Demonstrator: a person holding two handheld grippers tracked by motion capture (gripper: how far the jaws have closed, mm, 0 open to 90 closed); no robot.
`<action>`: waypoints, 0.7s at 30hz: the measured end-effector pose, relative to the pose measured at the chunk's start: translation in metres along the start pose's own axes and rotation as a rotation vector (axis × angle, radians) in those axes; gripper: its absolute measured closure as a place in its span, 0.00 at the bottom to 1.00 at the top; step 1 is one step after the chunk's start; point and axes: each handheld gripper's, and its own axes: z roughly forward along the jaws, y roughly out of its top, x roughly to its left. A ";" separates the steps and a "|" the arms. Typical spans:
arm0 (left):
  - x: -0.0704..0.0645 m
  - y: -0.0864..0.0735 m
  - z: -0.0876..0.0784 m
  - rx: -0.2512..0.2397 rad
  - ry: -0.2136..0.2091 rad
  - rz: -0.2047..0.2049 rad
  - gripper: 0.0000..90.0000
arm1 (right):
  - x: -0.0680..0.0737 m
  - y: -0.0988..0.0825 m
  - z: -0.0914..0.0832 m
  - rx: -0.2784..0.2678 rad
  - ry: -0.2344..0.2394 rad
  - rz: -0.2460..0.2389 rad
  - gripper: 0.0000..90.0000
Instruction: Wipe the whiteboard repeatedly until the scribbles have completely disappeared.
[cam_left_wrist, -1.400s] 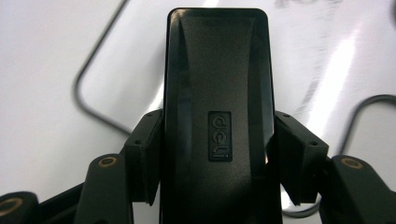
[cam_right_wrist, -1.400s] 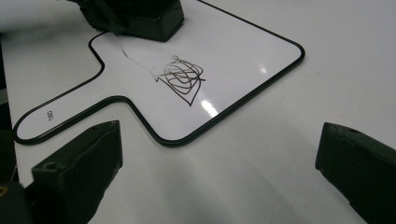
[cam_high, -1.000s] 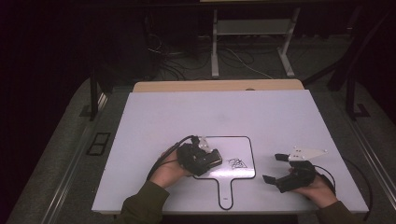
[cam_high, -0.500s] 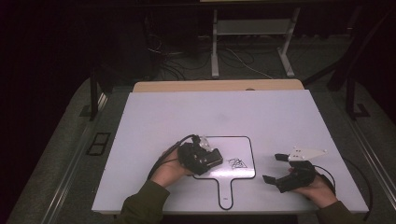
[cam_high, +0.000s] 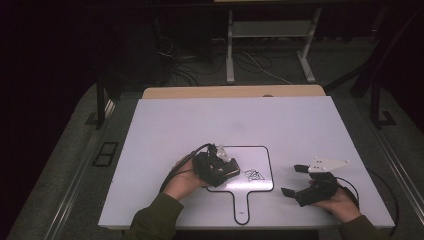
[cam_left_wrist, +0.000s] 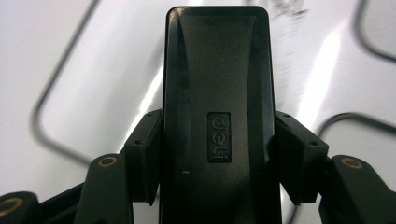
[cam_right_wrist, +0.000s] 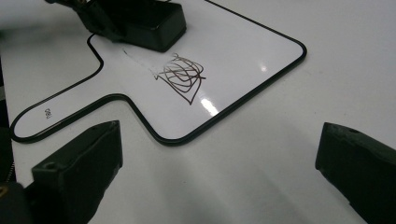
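The left gripper (cam_high: 227, 169) is clamping a black whiteboard eraser (cam_left_wrist: 217, 116) between its two jaws; in the left gripper view the pads are pressing on both long sides of the eraser, whose raised brand badge is facing the camera. In the high view this gripper is sitting over the left half of the small paddle-shaped whiteboard (cam_high: 260, 155), which is lying flat on the near middle of the white table (cam_high: 200, 120). The eraser is resting on the board's surface, its far end pointing towards the black scribble (cam_high: 254, 174) drawn near the board's centre. The scribble is lying just to the right of the eraser, close but apart from it, with a faint smeared streak running between the two, as the right gripper view is showing (cam_right_wrist: 180, 74). The board's handle is pointing towards the near edge of the table.

The right gripper (cam_high: 294, 180) is resting on the table well to the right of the board, near the right near corner, held in the person's right hand (cam_high: 340, 200). Its jaws are standing wide apart with nothing between them, and they are pointing left towards the board and the scribble.
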 end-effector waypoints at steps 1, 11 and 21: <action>-0.004 0.002 0.001 -0.009 -0.004 -0.003 0.44 | 0.000 0.000 0.000 0.001 0.000 -0.001 0.00; 0.014 0.000 0.002 -0.017 0.022 -0.048 0.44 | 0.000 0.000 -0.001 0.000 0.000 0.001 0.00; -0.010 0.016 0.008 -0.011 -0.030 0.038 0.44 | 0.001 0.000 -0.001 0.002 -0.001 0.001 0.00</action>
